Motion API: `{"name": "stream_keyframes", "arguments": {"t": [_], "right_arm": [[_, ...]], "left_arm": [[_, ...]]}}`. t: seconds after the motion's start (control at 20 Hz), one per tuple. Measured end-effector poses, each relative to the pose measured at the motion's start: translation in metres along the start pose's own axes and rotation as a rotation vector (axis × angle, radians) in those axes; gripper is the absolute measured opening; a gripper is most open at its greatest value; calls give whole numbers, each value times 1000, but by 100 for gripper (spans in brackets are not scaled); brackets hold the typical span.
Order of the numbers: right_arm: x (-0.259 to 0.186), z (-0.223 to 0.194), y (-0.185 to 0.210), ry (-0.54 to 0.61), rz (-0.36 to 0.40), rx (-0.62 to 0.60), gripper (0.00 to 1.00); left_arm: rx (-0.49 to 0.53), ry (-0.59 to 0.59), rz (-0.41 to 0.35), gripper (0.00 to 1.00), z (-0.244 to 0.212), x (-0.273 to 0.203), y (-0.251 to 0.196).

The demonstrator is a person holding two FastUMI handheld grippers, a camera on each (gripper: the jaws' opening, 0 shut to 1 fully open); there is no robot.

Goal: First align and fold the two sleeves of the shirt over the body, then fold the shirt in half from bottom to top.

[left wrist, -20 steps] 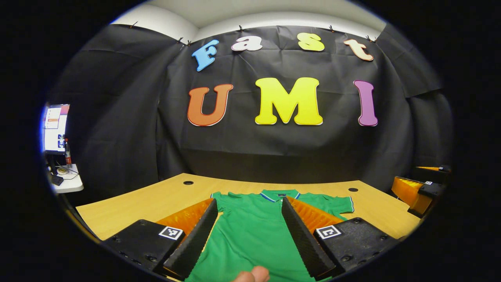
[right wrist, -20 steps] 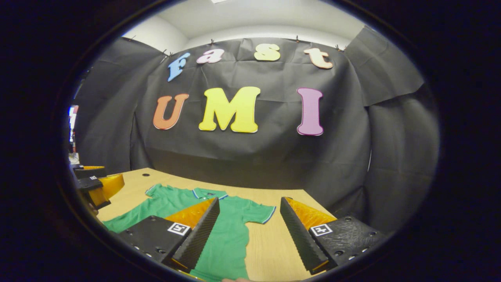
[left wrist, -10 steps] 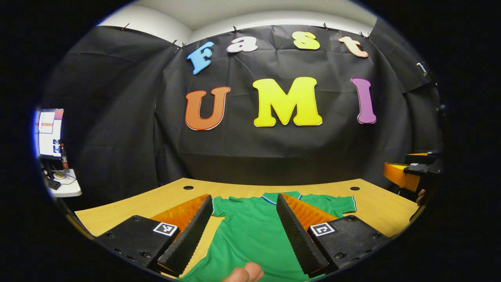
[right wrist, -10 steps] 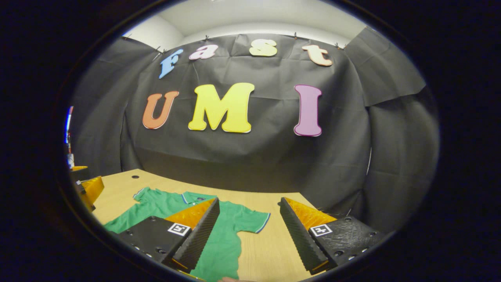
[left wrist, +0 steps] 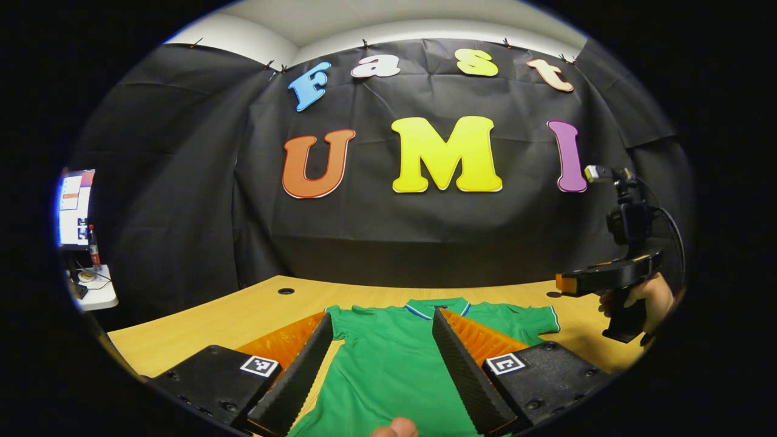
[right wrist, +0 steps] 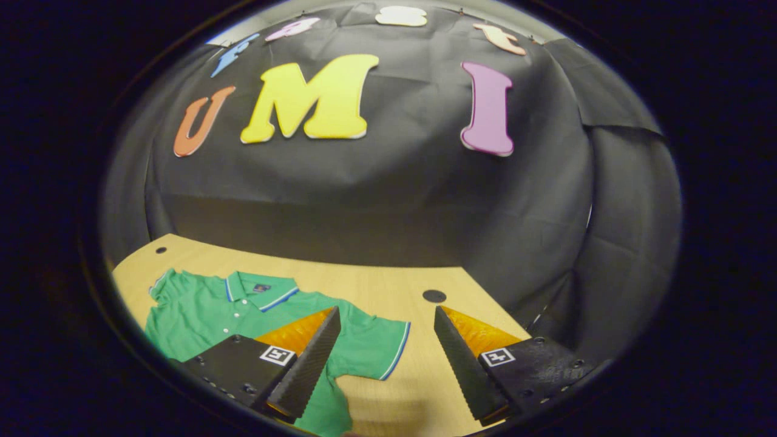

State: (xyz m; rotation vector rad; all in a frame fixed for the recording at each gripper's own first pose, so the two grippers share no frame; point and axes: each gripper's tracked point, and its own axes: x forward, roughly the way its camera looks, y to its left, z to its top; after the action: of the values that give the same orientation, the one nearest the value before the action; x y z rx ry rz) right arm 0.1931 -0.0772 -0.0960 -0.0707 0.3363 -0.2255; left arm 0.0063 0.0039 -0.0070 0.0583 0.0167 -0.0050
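shirt [left wrist: 388, 358] flat on table [left wrist: 243, 312], collar toward wall | left gripper [left wrist: 382, 370] spread | right gripper [right wrist: 385, 358] spread

Lighting's pretty even and soft in both views, coming from overhead going by the bright ceiling strip up top. The wooden table [left wrist: 255, 309] and green shirt [left wrist: 388, 358] are well lit. There's a soft shadow on the table's near edge in the right gripper view, beside the shirt's sleeve [right wrist: 376, 346]. Heavy fisheye bending at the edges, which go dim and a bit soft. No real glare.
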Motion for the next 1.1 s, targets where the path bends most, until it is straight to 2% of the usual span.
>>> {"name": "stream_keyframes", "arguments": {"t": [0.2,0.25,0.4,0.55,0.65,0.75,0.8,0.95,1.0,1.1], "right_arm": [[45,-52,-17,170,-44,43,94],[49,-61,-17,202,-44,58,96],[50,-79,-7,289,11,128,92],[51,-97,3,355,39,112,90],[53,-94,6,340,53,96,89],[57,-91,11,338,45,105,73],[58,-93,18,341,52,109,71],[65,-90,24,323,66,93,40],[64,-90,31,317,101,91,40],[66,-90,34,309,107,67,14]], "left_arm": [[-4,5,1,100,-2,2,1],[-4,7,-3,100,-3,1,-1],[-2,14,-3,100,-5,0,-2],[2,11,-6,100,-3,0,-4],[4,4,-7,100,-2,-2,-4],[4,7,-10,100,-3,-2,-4],[4,11,-9,100,-3,-2,-4],[8,11,1,100,-4,-2,-1],[8,10,1,100,-3,-1,0],[8,14,1,100,-3,-1,0]]}}
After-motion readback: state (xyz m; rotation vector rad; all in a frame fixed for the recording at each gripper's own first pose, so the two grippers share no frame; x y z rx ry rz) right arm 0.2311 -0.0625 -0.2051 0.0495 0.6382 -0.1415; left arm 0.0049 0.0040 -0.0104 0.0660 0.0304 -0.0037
